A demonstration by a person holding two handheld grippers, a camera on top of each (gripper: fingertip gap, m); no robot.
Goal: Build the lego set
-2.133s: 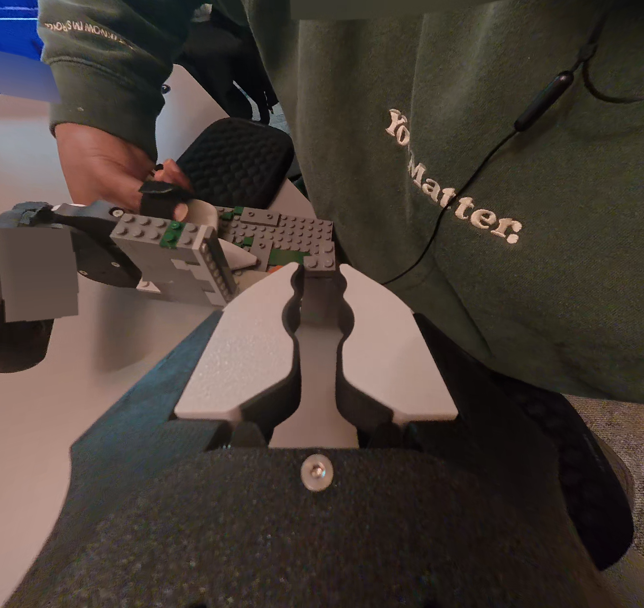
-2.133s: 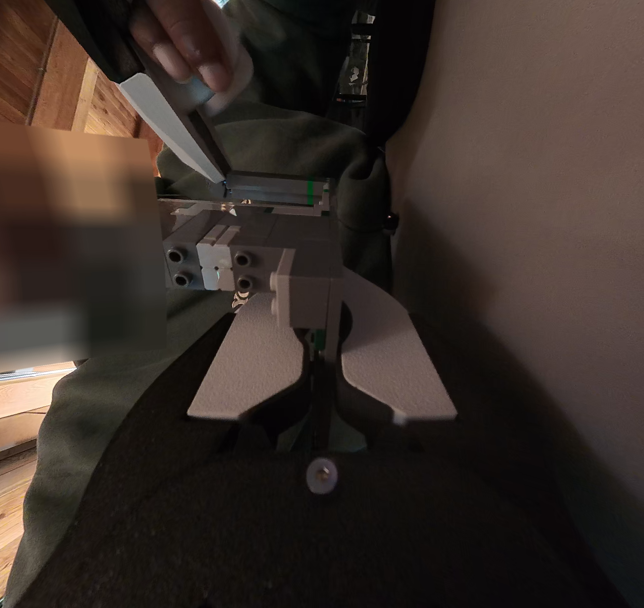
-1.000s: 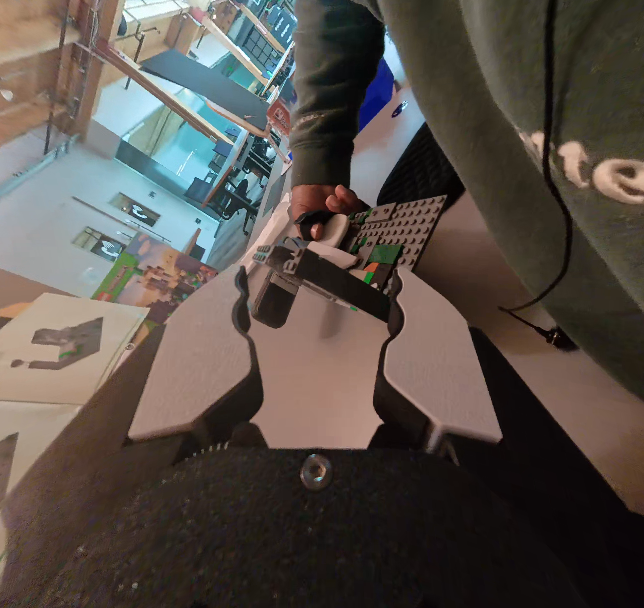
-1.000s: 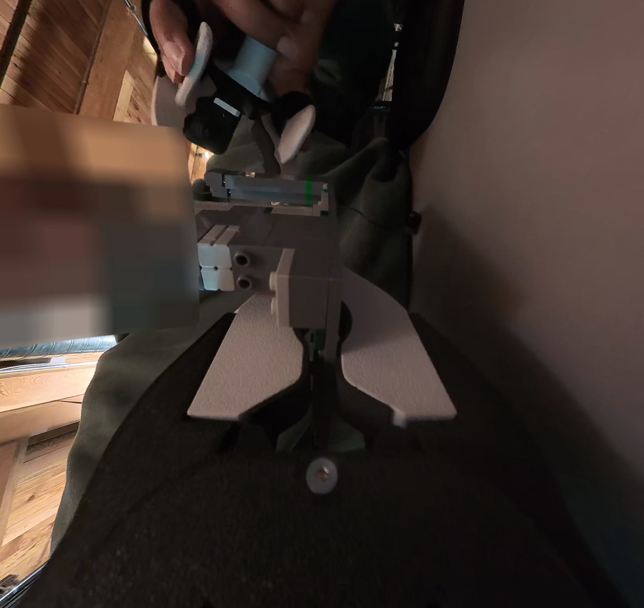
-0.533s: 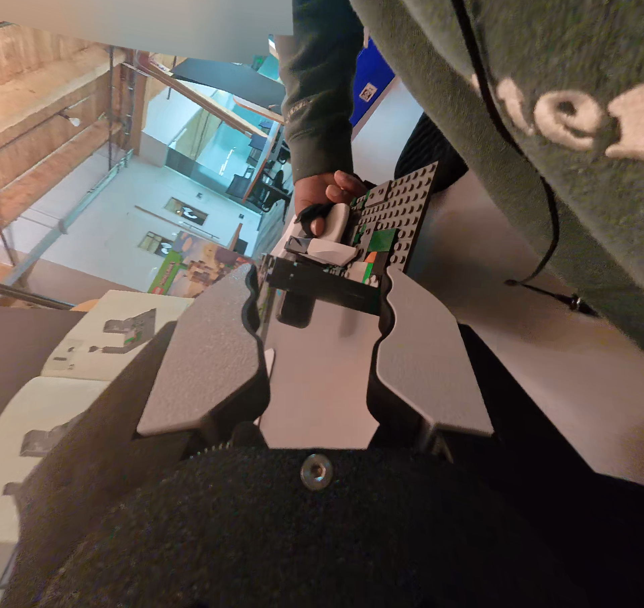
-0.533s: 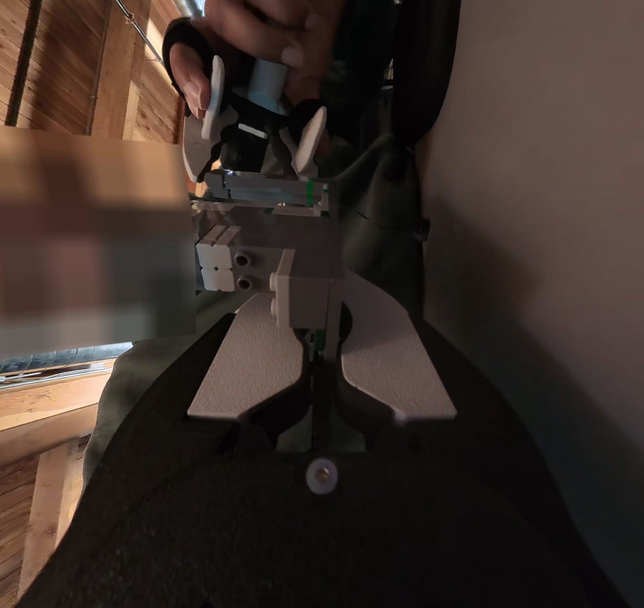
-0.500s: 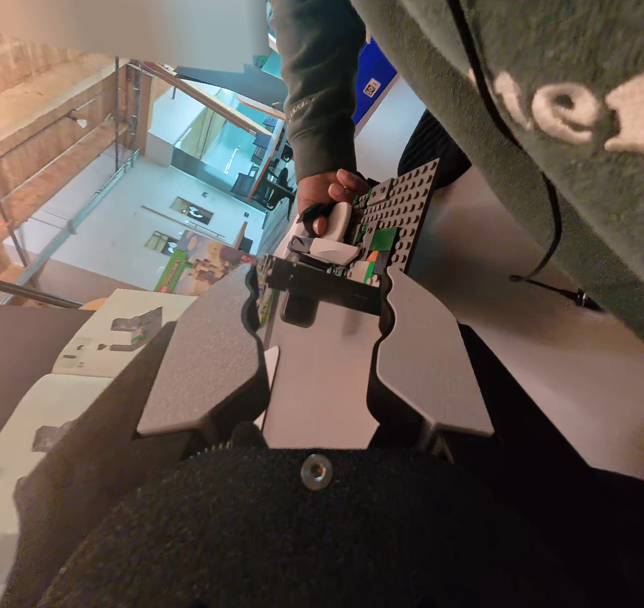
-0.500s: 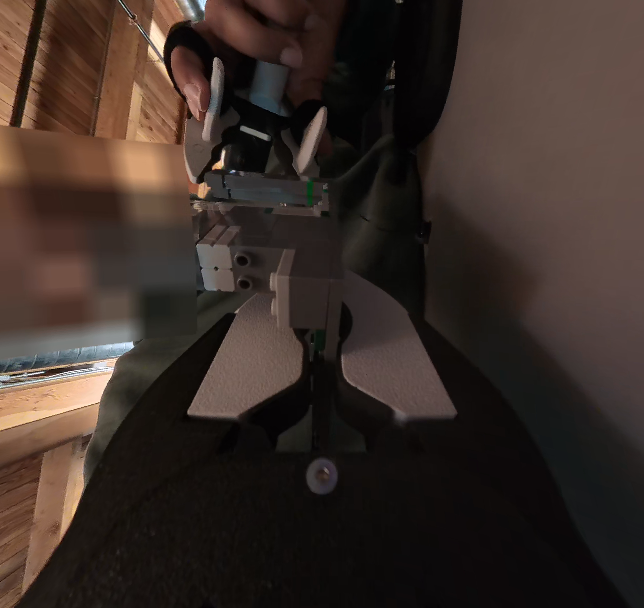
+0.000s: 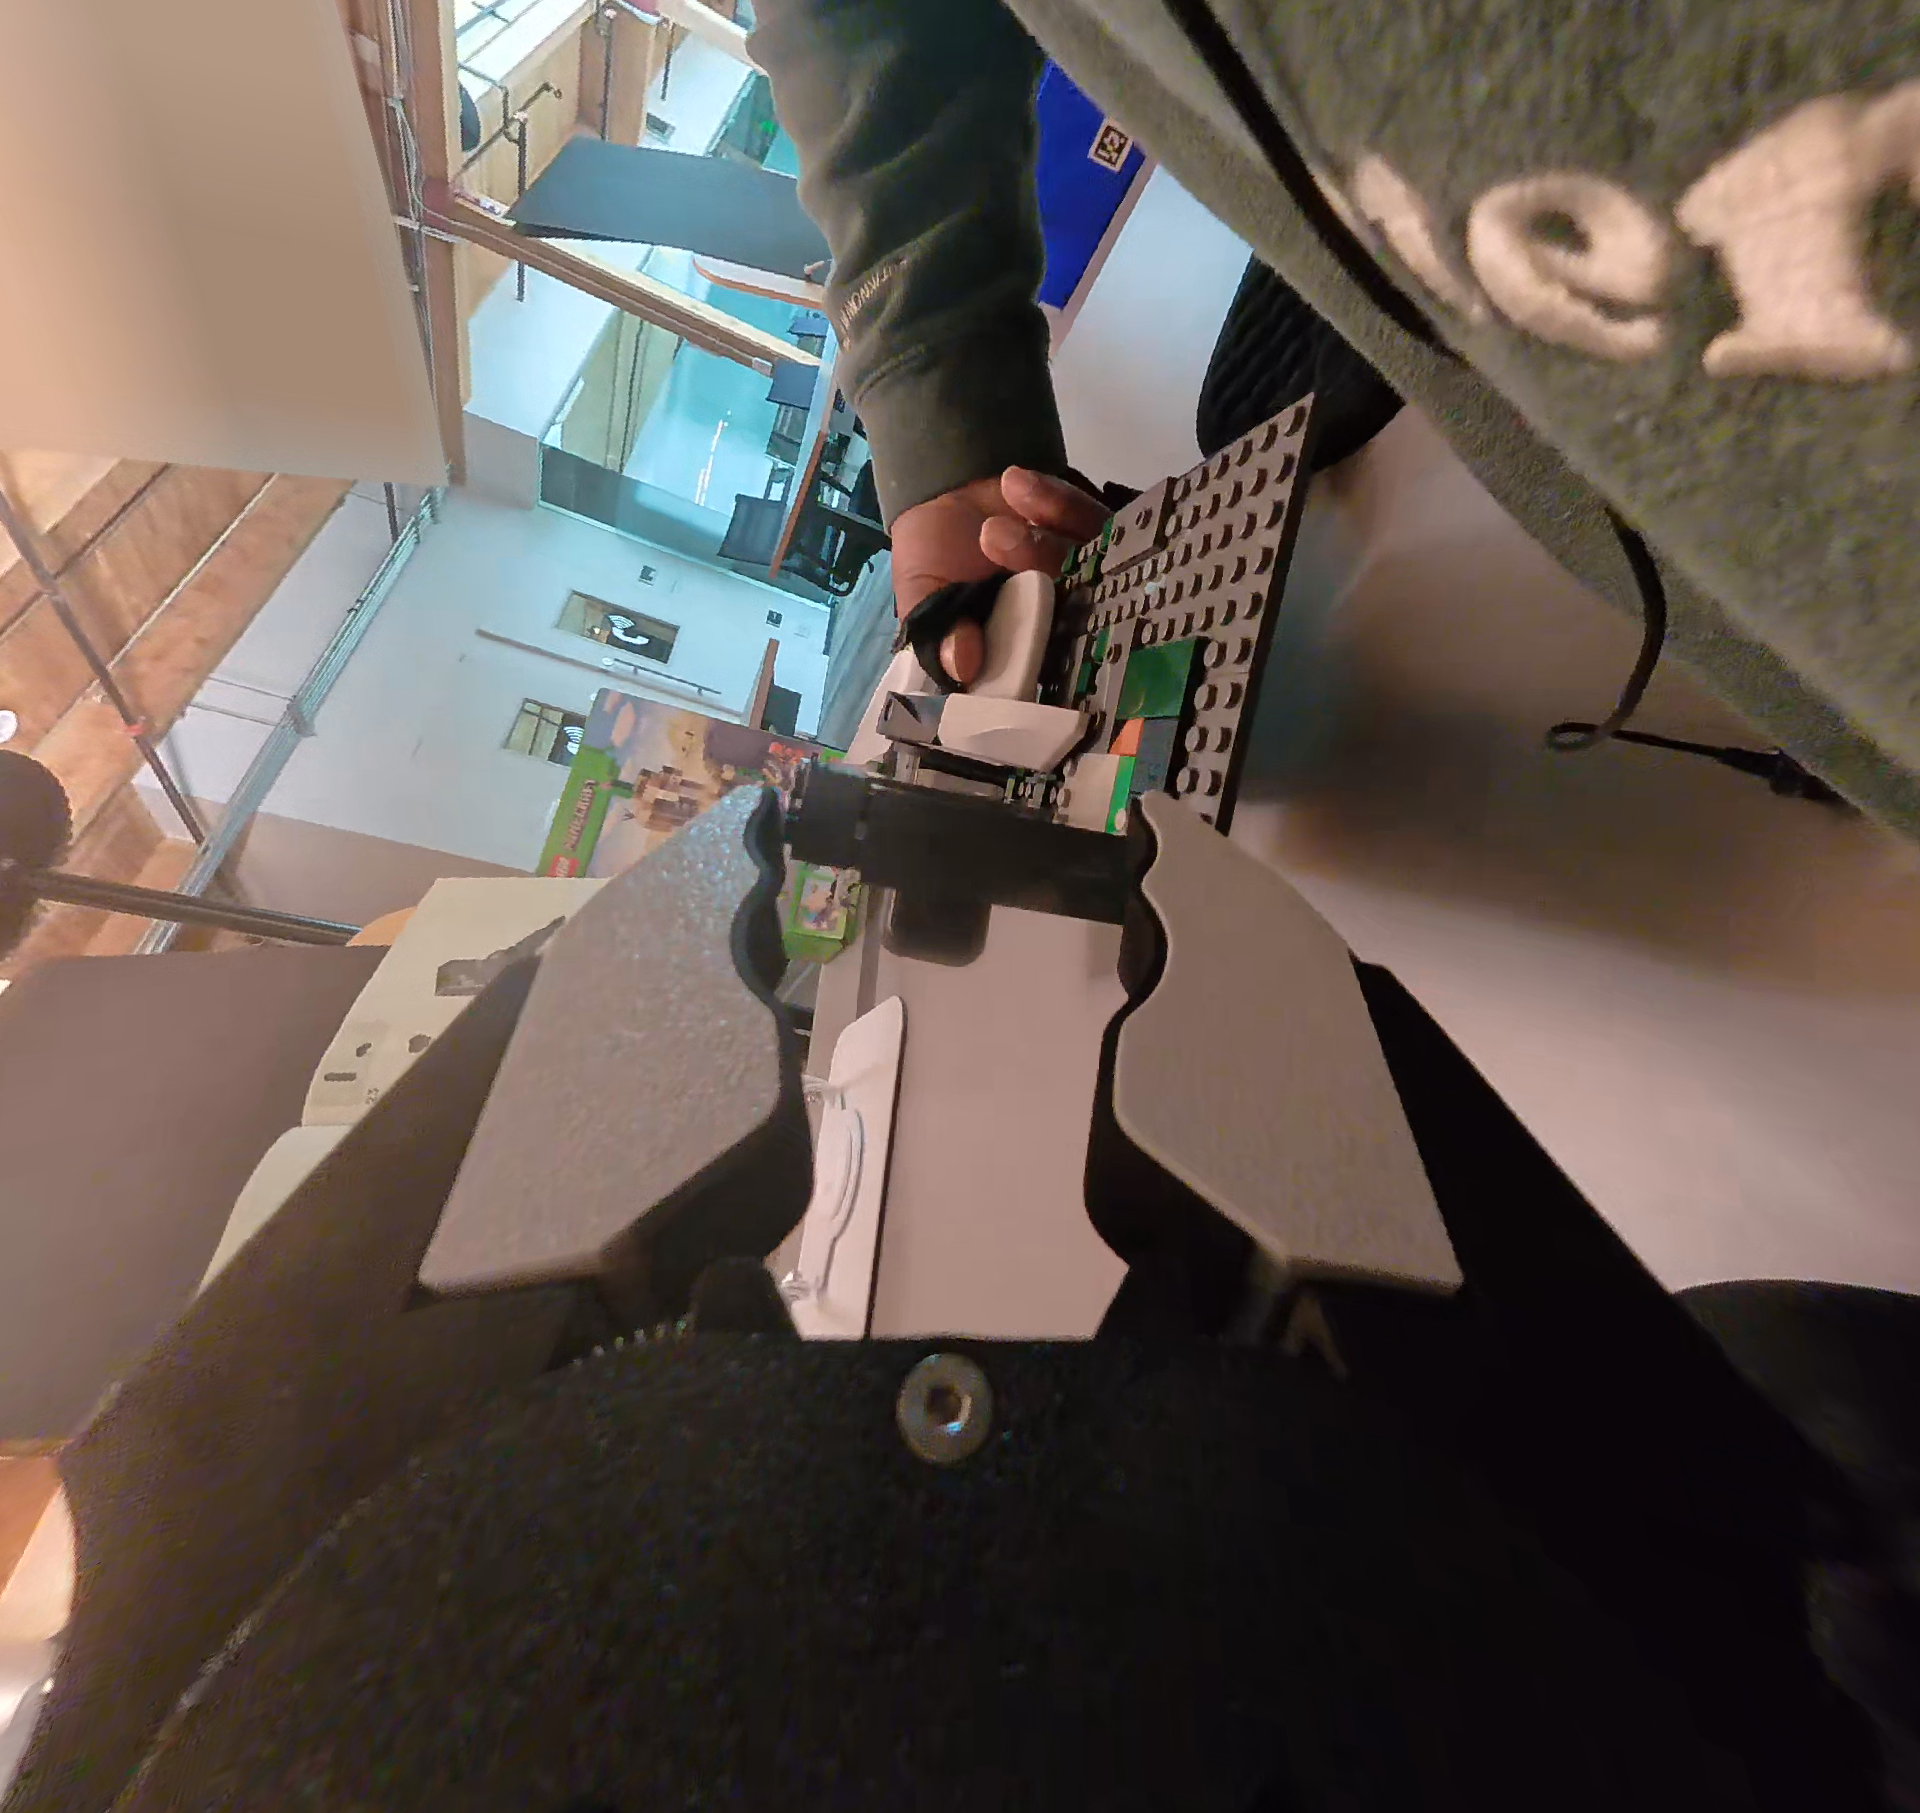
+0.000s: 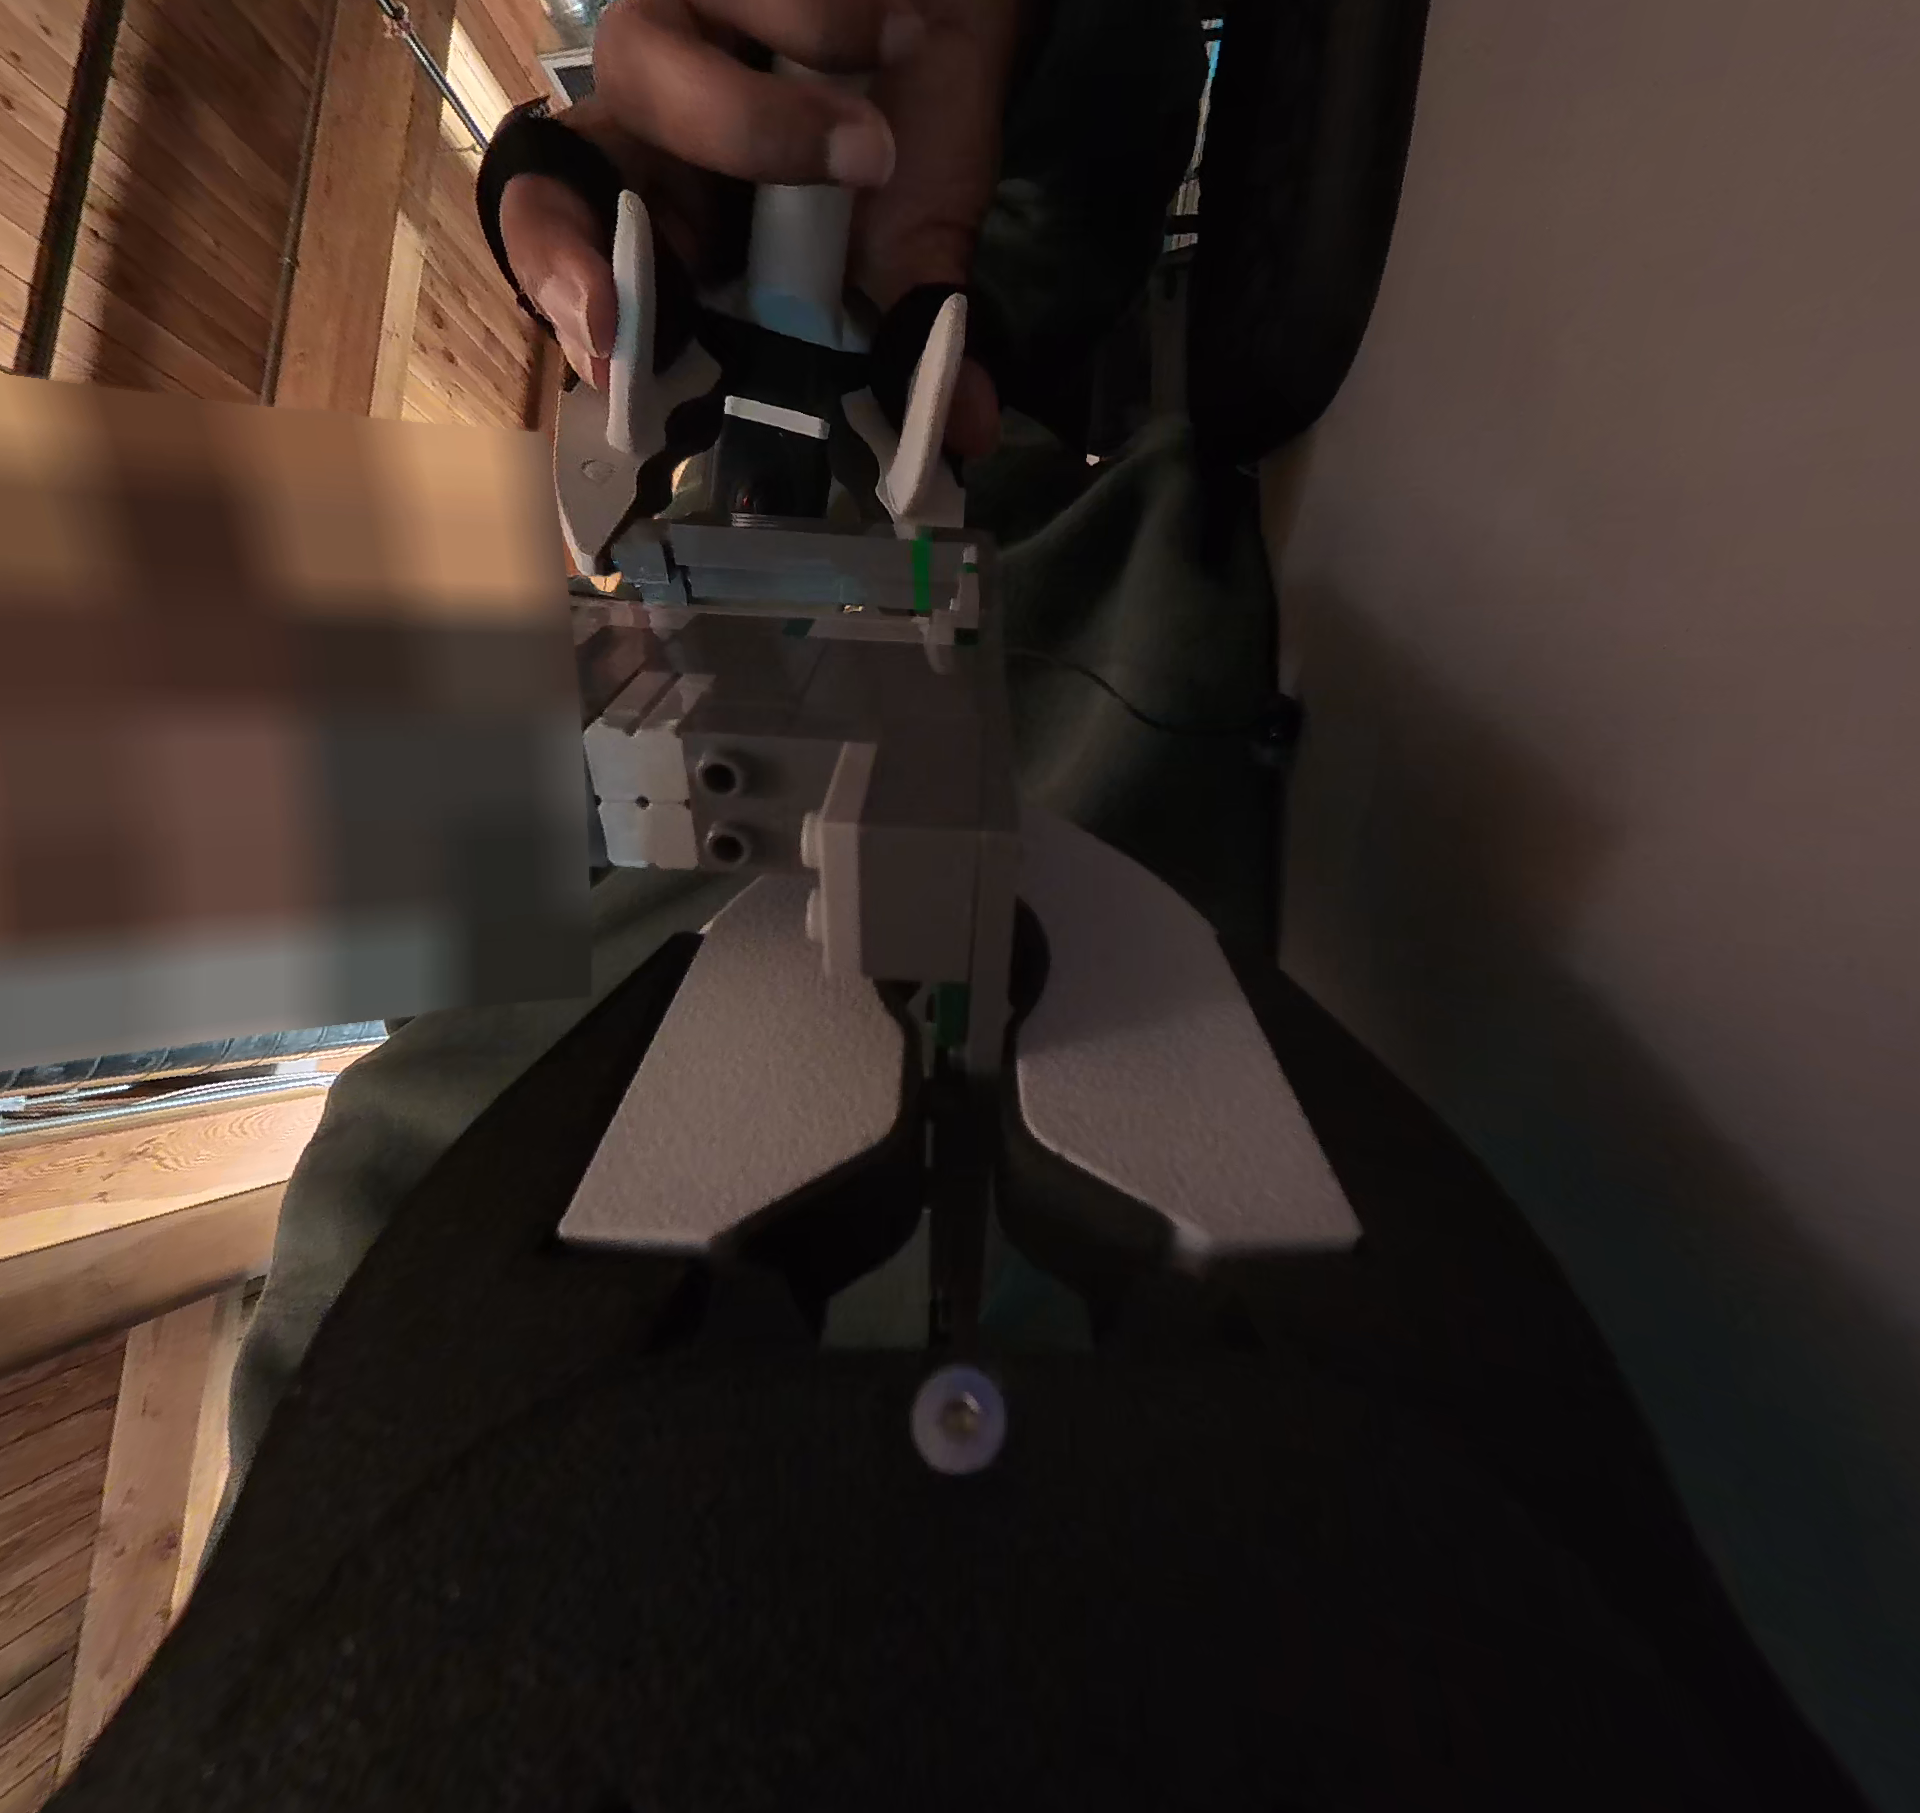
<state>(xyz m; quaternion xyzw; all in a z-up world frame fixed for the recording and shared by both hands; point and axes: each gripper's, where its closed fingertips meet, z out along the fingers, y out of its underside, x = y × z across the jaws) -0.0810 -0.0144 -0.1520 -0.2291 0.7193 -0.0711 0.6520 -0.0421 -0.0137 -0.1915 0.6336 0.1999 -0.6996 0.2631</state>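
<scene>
My right gripper (image 10: 956, 994) is shut on the thin edge of the grey lego build (image 10: 914, 880) and holds it up off the table. The build has grey bricks, a stack of grey plates with a green stripe (image 10: 800, 568) and a dark studded baseplate (image 9: 1205, 600). My left gripper (image 9: 951, 828) is open. Its fingers (image 9: 623, 1036) stand either side of the build's far end, which shows dark and edge-on (image 9: 956, 854). In the right wrist view the left gripper (image 10: 779, 392) faces me, spread around the plate stack. The right gripper's white fingers (image 9: 997, 724) show beyond.
The white table (image 9: 1507, 984) lies to the right. A lego box (image 9: 665, 787), an instruction booklet (image 9: 416, 994) and a clear plastic piece (image 9: 862, 1119) lie to the left. The person's green sweatshirt (image 9: 1455, 153) and a black cable (image 9: 1621, 683) are close above. Tip to tip, the grippers are about 7 centimetres apart.
My left gripper has opened wide, swung round to face the build's end and closed in until its fingers straddle it. My right gripper has stayed shut on the build.
</scene>
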